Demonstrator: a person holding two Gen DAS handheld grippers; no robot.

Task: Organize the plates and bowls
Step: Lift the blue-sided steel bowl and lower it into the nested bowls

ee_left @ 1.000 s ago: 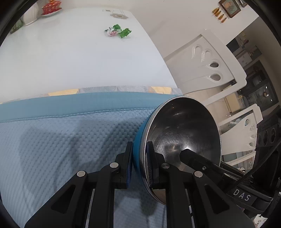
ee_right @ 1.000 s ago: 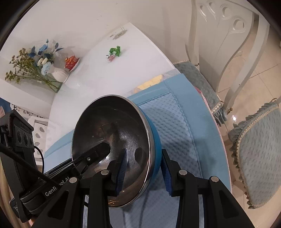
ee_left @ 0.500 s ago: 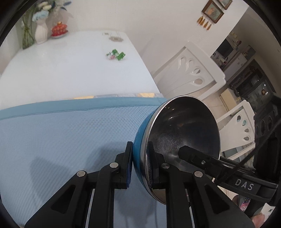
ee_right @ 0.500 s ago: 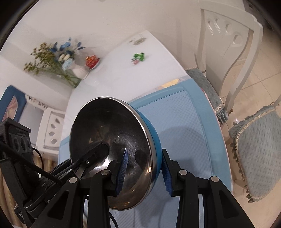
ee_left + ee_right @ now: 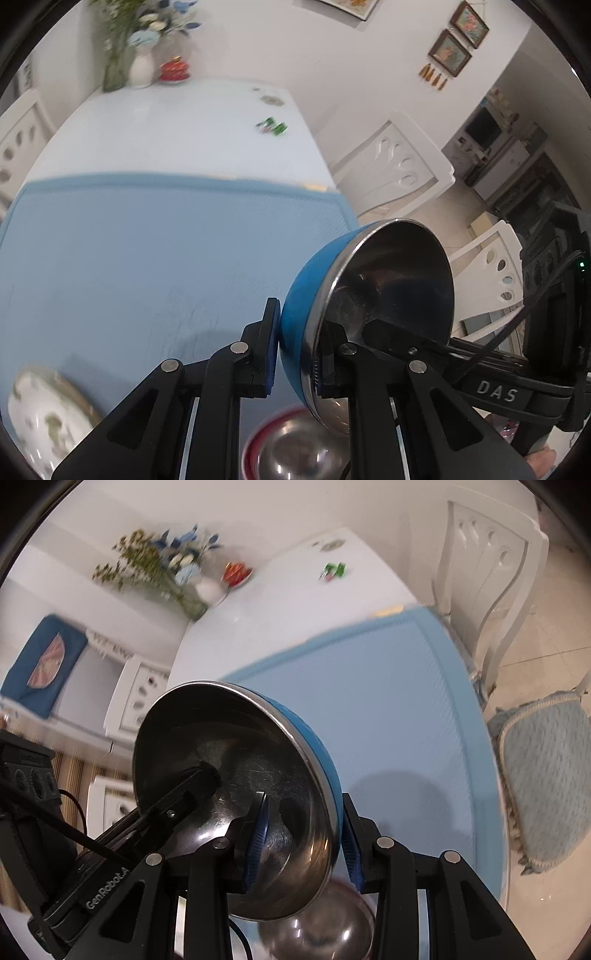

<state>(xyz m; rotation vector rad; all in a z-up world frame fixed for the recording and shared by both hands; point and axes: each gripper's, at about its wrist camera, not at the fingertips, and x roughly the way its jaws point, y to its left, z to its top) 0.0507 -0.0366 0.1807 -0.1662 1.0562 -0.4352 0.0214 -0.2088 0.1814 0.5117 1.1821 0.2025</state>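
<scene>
A blue bowl (image 5: 391, 288) with a steel inside hangs tilted above the light blue mat (image 5: 147, 251). My left gripper (image 5: 297, 332) is shut on its rim, one pad on the blue outside and one on the inside. From the opposite side my right gripper (image 5: 303, 812) is shut on the same blue bowl (image 5: 229, 746). Under the grippers stands a second steel bowl (image 5: 295, 450) with a red outside, also seen as a steel bowl (image 5: 321, 923) in the right wrist view. A white patterned plate (image 5: 40, 424) lies on the mat at the lower left.
At the white table's (image 5: 166, 129) far end stand a vase of flowers (image 5: 142, 70) and a red lidded dish (image 5: 174, 70). Green candy wrappers (image 5: 273, 127) lie near the right edge. White chairs (image 5: 395, 173) stand beside it, one with a blue cushion (image 5: 546, 775).
Both grippers have risen and drawn back with the blue bowl between them. The mat looks farther away, and the second bowl and the plate have come into view below.
</scene>
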